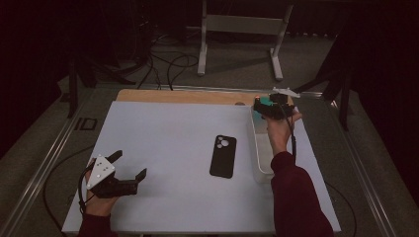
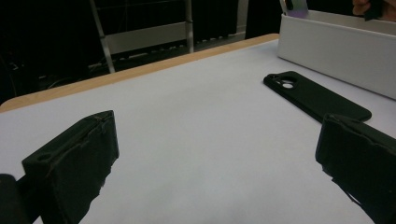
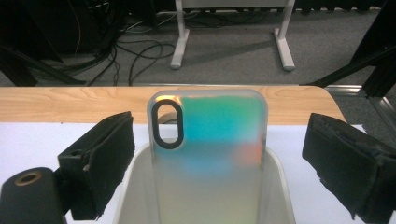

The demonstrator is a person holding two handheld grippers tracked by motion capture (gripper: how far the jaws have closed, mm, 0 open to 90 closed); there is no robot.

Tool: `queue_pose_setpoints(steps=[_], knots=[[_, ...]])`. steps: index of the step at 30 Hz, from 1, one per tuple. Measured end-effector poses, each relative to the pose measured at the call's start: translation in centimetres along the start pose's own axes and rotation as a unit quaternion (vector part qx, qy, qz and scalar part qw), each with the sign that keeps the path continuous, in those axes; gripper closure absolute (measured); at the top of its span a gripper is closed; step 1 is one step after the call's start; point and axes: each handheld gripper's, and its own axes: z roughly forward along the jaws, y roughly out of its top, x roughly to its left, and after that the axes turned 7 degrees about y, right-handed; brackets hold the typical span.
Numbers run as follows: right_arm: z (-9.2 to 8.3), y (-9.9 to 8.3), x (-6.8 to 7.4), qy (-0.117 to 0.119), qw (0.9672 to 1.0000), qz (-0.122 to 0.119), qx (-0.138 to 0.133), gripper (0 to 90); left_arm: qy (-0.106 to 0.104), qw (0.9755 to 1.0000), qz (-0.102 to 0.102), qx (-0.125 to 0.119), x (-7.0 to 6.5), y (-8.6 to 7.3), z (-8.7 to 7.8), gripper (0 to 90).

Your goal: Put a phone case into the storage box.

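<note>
A black phone case [image 1: 223, 156] lies flat, camera hole up, near the middle of the white table top [image 1: 163, 138]; it also shows in the left gripper view [image 2: 313, 95]. An iridescent translucent phone case [image 3: 210, 154] stands upright at the far end of a white bin [image 3: 128, 186]. My right gripper [image 3: 217, 140] is open, with its pads on either side of this case and clear gaps to both edges. In the high view my right gripper [image 1: 269, 106] hovers over the bin's far end [image 1: 258, 148]. My left gripper [image 1: 131, 164] is open over the front left of the table, with nothing between its jaws [image 2: 217, 135].
The white bin [image 2: 336, 51] runs along the table's right side. A wooden strip [image 1: 188, 96] edges the far side. Beyond it, a metal stand [image 1: 239, 29] and loose cables [image 1: 168, 64] sit on the floor. Bare white surface stretches between my left gripper and the black case.
</note>
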Motion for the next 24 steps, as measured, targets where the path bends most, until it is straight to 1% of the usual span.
queue_pose_setpoints(steps=[3,11,12,13,17,18,20,24], knots=[[-0.3,0.1,0.1,0.008,1.0000,-0.005,0.002,9.5,-0.004,1.0000,-0.005,-0.004,0.0,0.1,-0.1,0.0],[-1.2,0.3,1.0,0.044,0.9990,-0.008,0.007,10.2,-0.005,1.0000,-0.007,-0.004,-0.1,0.2,-0.1,0.0],[-1.2,0.3,1.0,0.044,0.9990,-0.008,0.007,10.2,-0.005,1.0000,-0.007,-0.004,-0.1,0.2,-0.1,0.0],[-1.3,0.2,1.1,0.049,0.9987,-0.012,0.009,10.2,-0.005,1.0000,-0.006,-0.003,-0.1,0.3,-0.1,0.0],[-2.1,0.2,2.2,0.076,0.9968,-0.024,0.006,10.0,-0.004,1.0000,-0.008,0.000,0.0,0.3,-0.1,0.0],[-2.4,0.2,2.6,0.089,0.9959,-0.019,0.004,10.0,-0.004,1.0000,-0.008,0.002,0.0,0.3,-0.1,0.0],[-3.0,0.1,3.0,0.102,0.9945,-0.020,0.005,9.8,-0.004,1.0000,-0.009,0.002,0.0,0.3,-0.1,0.0],[-4.4,-0.1,4.1,0.127,0.9913,-0.036,0.001,9.8,-0.004,0.9999,-0.012,0.003,0.0,0.3,-0.1,0.0]])
